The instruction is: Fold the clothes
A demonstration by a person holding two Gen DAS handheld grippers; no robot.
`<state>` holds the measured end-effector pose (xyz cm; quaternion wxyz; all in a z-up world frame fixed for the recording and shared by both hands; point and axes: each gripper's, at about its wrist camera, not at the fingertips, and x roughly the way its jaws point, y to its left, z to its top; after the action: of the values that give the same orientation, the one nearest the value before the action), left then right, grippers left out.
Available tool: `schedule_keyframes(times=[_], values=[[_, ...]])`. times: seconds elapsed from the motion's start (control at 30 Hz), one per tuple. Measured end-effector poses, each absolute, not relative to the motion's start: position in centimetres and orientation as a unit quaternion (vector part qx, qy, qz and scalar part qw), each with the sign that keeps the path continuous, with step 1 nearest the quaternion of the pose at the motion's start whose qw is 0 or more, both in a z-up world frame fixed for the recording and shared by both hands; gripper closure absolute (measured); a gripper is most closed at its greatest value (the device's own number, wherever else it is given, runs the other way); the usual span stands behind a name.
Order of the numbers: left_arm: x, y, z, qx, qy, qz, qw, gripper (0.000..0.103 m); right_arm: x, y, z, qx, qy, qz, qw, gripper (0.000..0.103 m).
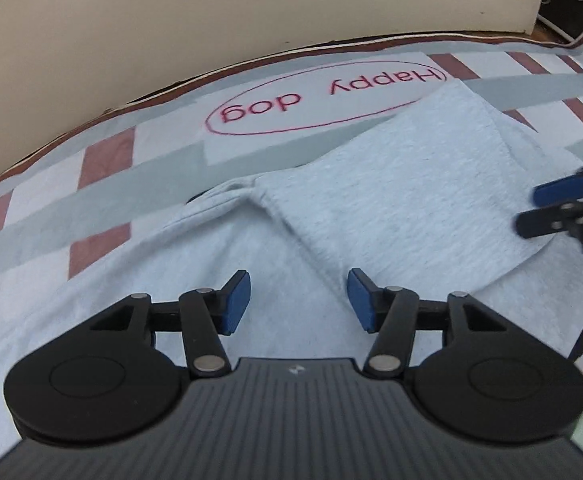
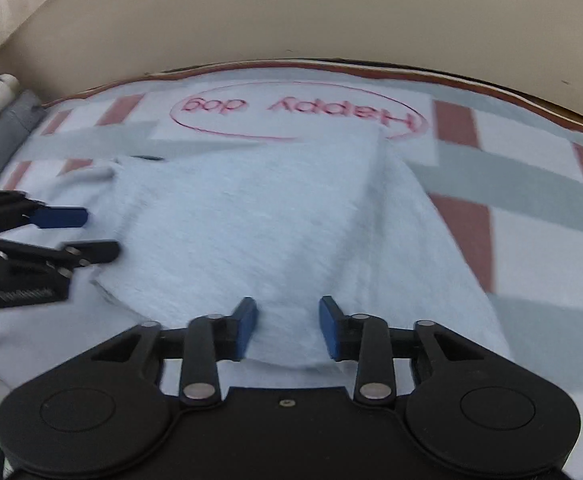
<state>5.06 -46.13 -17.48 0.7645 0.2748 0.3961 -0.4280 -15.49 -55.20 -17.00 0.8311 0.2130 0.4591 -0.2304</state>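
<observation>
Nearest the lens, the left black gripper with blue pads (image 1: 297, 300) hangs spread over the pale grey-blue knit garment (image 1: 391, 200), pinching nothing. Its twin, the right black gripper (image 2: 287, 328), is likewise parted above the same partly folded cloth (image 2: 251, 220). Beneath lies a checked blanket (image 1: 103, 160) (lettered "Happy dog"), with a beige wall (image 2: 291, 12) beyond.

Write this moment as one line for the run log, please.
left claw: open, above shirt | right claw: open, above shirt | grey shirt: partly folded on blanket
</observation>
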Motion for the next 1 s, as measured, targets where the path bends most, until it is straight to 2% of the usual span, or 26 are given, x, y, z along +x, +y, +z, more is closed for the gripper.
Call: schedule_keyframes(times=[0.13, 0.2, 0.27, 0.33, 0.53, 1.0], values=[[3.7, -44.7, -16.1, 0.355, 0.351, -0.36, 0.788, 0.049, -20.0, -55.6, -16.2, 0.227, 0.454, -0.307, 0.805, 0.054], [3.6, -42.2, -14.7, 0.302, 0.367, -0.395, 0.786, 0.049, -23.9, -56.2, -15.7, 0.323, 0.413, -0.302, 0.796, 0.053], [3.9, -39.4, -13.7, 0.212, 0.407, -0.433, 0.776, 0.049, -27.5, -56.5, -15.5, 0.422, 0.365, -0.288, 0.779, 0.041], [3.8, -37.9, -13.6, 0.163, 0.432, -0.443, 0.768, 0.049, -30.3, -56.2, -16.5, 0.507, 0.324, -0.269, 0.752, 0.037], [2.4, -37.8, -14.3, 0.12, 0.445, -0.453, 0.763, 0.049, -32.0, -54.7, -20.4, 0.628, 0.269, -0.245, 0.688, 0.036], [1.5, -37.8, -16.0, 0.068, 0.493, -0.438, 0.749, 0.049, -25.9, -56.4, -20.3, 0.588, 0.164, -0.3, 0.733, 0.032]])
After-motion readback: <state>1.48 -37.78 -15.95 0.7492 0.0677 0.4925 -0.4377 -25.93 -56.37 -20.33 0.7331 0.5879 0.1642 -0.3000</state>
